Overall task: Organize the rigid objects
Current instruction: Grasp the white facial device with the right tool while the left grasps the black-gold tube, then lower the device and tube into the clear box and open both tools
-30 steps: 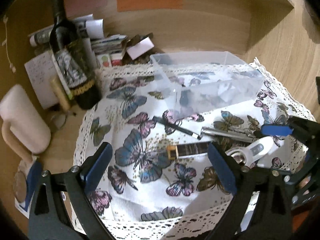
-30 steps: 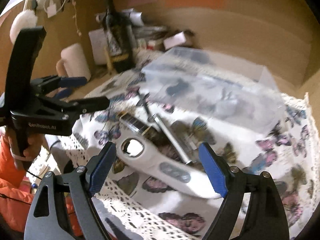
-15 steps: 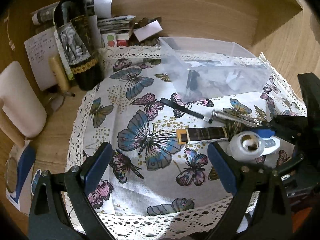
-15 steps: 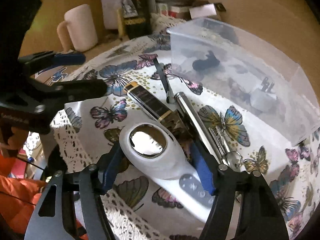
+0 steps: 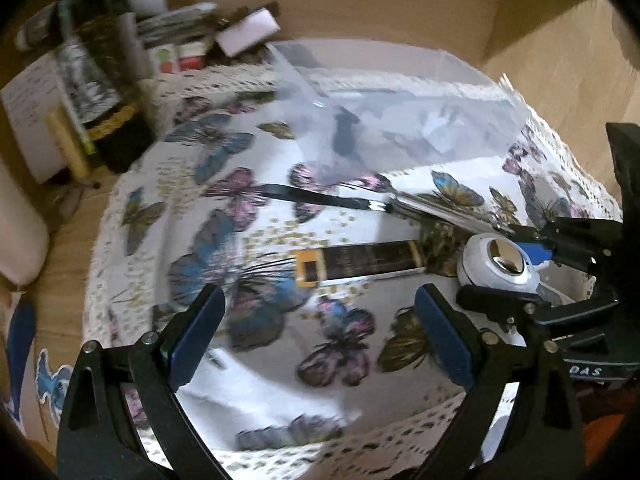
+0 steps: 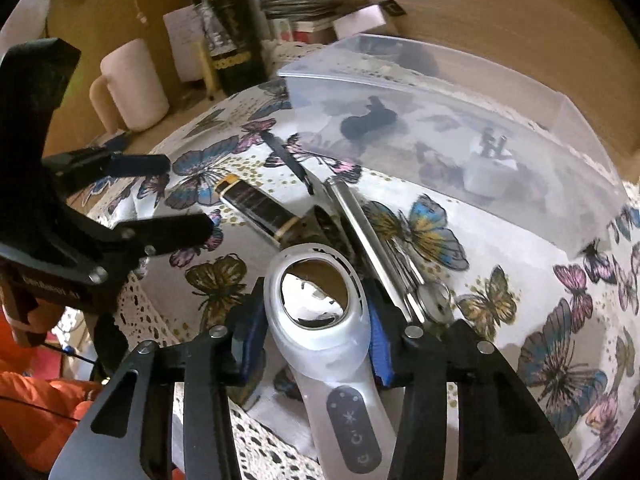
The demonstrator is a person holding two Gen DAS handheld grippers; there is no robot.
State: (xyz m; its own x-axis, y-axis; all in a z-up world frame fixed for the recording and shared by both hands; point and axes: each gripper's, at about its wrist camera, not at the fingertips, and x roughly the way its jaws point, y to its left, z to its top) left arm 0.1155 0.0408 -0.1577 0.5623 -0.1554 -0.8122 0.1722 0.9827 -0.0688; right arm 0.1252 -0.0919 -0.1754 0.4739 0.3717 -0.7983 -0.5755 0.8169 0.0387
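A white handheld device (image 6: pixel 320 340) with a round mirror-like head lies at the near edge of the butterfly cloth (image 6: pixel 500 248). My right gripper (image 6: pixel 316 340) is closing on its head, and both blue pads (image 6: pixel 378 344) touch its sides. From the left wrist view the device (image 5: pixel 476 252) sits at the right inside the right gripper (image 5: pixel 504 276). My left gripper (image 5: pixel 320 312) hangs open over bare cloth. Beyond lie a black-and-gold slim box (image 5: pixel 368 260), a silver pen-like tool (image 6: pixel 360 220) and a thin black stick (image 5: pixel 320 198).
A clear plastic bin (image 6: pixel 440 80) stands at the back of the cloth, with a black item (image 6: pixel 368 120) and a white plug (image 6: pixel 488 164) inside. A dark wine bottle (image 6: pixel 228 32), a pale mug (image 6: pixel 132 84) and stacked papers (image 5: pixel 180 32) crowd the back left. Wooden walls enclose the table.
The right gripper's jaws have narrowed from wide apart to touching the white device's head. Both grippers have dipped closer to the cloth, and the left stays open.
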